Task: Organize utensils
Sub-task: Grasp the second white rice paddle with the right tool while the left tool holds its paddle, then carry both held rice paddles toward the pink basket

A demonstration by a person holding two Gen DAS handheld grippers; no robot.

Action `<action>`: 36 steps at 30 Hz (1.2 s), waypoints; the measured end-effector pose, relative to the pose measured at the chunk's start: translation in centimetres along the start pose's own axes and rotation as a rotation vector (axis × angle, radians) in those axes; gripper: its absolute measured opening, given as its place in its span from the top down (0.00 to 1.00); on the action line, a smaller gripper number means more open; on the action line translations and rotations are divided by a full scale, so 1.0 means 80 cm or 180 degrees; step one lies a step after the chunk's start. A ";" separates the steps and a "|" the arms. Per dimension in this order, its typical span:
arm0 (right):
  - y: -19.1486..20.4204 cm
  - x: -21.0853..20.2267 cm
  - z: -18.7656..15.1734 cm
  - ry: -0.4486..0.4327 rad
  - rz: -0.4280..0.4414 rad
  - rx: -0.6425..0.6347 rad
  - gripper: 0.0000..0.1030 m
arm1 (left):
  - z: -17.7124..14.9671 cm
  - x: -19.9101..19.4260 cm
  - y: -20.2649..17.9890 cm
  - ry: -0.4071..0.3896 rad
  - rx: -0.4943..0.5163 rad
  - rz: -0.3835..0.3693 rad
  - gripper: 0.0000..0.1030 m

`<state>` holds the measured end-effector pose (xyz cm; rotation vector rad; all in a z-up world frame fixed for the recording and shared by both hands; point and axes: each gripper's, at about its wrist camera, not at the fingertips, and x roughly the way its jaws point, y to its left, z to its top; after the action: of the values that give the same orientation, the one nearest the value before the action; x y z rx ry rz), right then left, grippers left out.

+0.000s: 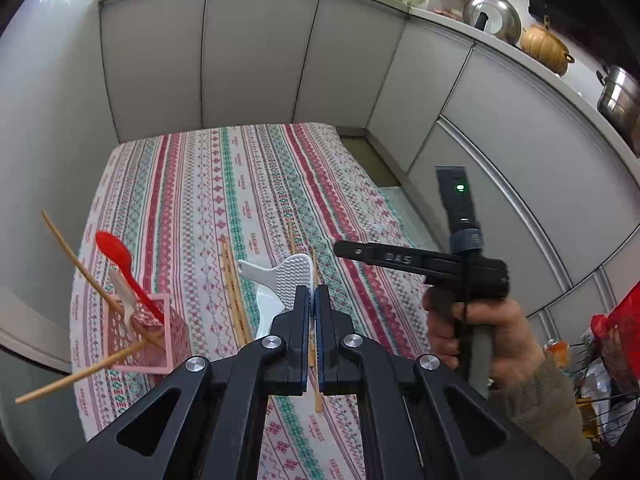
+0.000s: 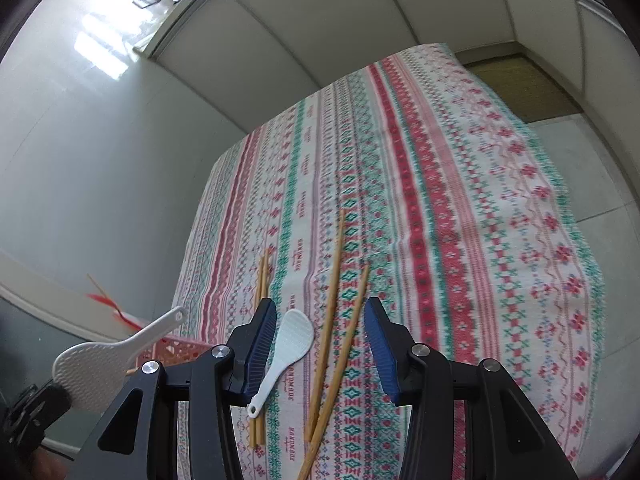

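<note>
My left gripper [image 1: 311, 294] is shut on a white rice paddle [image 1: 294, 278] and holds it above the table; the same paddle shows at the left in the right wrist view [image 2: 100, 368]. A pink lattice holder [image 1: 150, 334] at the left holds a red spoon [image 1: 120, 258], a white utensil and wooden chopsticks. My right gripper [image 2: 320, 340] is open above the table. A second white rice paddle [image 2: 286, 350] and a pair of chopsticks [image 2: 340, 320] lie between its fingers. Another chopstick pair [image 2: 262, 280] lies to their left.
The table carries a striped red, green and white cloth [image 1: 248, 184]. Grey cabinet doors [image 1: 256, 52] close in behind and on the right. Pots and a lid [image 1: 492, 16] stand on the counter above. A wire basket [image 1: 596, 380] stands at the right.
</note>
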<state>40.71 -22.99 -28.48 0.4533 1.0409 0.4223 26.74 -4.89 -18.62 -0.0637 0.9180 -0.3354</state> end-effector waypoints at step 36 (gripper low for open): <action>0.056 0.095 -0.017 0.0393 -0.0273 -0.0885 0.96 | -0.062 -0.009 0.047 0.0274 -0.0189 -0.0166 0.98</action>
<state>42.36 -15.00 -32.11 0.1353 1.0973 0.5148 23.42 -0.70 -21.81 -0.1287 1.0128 -0.3616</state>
